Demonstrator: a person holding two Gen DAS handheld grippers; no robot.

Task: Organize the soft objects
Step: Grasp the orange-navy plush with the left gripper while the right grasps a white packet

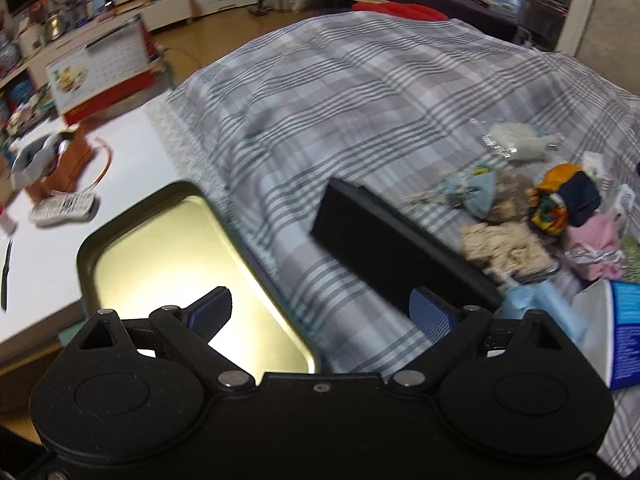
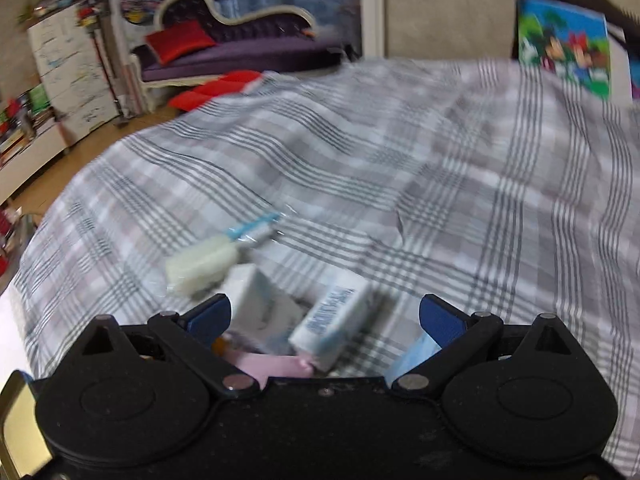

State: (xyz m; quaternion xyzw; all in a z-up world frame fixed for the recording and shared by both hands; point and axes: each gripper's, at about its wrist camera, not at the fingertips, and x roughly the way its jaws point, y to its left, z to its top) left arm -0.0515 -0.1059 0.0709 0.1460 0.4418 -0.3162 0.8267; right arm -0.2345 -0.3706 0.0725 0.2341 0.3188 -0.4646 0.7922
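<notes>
Two hand-held grippers hang over a bed covered in a grey plaid sheet (image 1: 340, 92), both with jaws spread wide and nothing between them.

The left gripper (image 1: 324, 314) sits above the bed's near edge, its blue-padded fingers (image 1: 210, 312) apart. Below it, a shallow gold metal tray (image 1: 132, 256) rests where the bed meets a white desk (image 1: 60, 272). A black box (image 1: 384, 248) lies on the sheet just ahead of the gripper. To its right, soft items are heaped together on the sheet: a beige woven piece (image 1: 504, 246), a pale blue cloth (image 1: 476, 190), an orange and dark blue bundle (image 1: 564, 196), a pink cloth (image 1: 596, 244) and a white fluffy item in clear wrap (image 1: 516, 142). A blue and white carton (image 1: 620, 332) stands at the right edge. On the desk lie a remote control (image 1: 64, 208) and a brown holder (image 1: 66, 160), with a red box (image 1: 104, 72) behind.

The right gripper (image 2: 324, 316) is likewise open and empty above the sheet. Just ahead of it lie a white sponge brush with a blue handle (image 2: 212, 256), in clear wrap, and two small white packs (image 2: 332, 324), one tilted against the other. A pink cloth (image 2: 272, 368) shows just beneath the gripper. Motion blur softens much of this view.
</notes>
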